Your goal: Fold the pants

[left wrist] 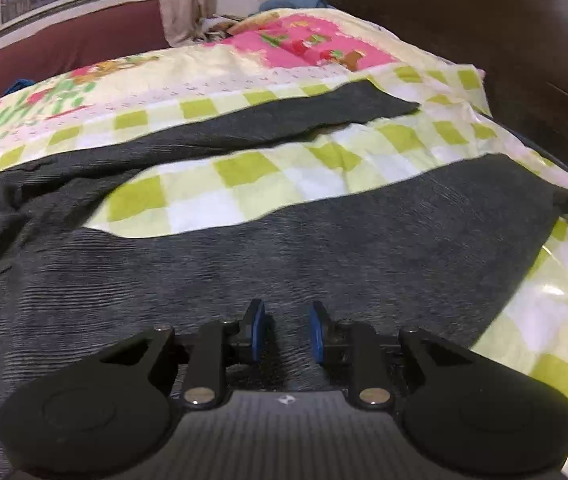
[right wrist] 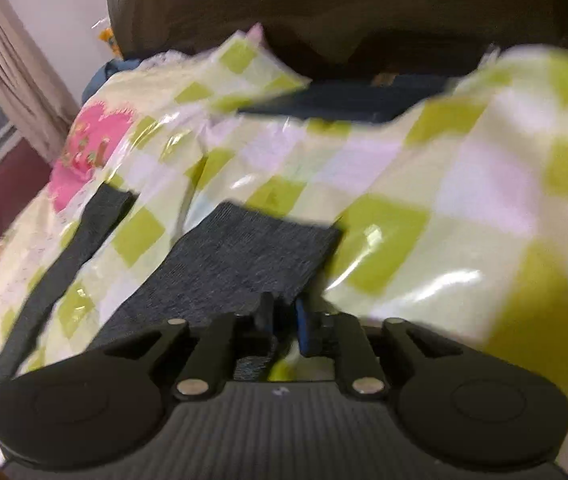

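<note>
left wrist view: the left gripper (left wrist: pixel 284 330) hangs low over the dark grey pants (left wrist: pixel 244 264), which spread flat right under and ahead of its blue pads (left wrist: pixel 258 330). a narrow gap stands between the pads; whether they pinch the cloth i cannot tell. ahead of the tool the two legs part, with a strip of green-checked bedsheet (left wrist: pixel 244 184) showing between them; the far leg runs off to the upper right. beyond lies a dark headboard (left wrist: pixel 484 40). right wrist view, blurred: the right gripper (right wrist: pixel 284 322) sits at the hem end of one pant leg (right wrist: pixel 244 260), its fingers close together with the cloth's corner between them. the other leg lies to its left, apart.
</note>
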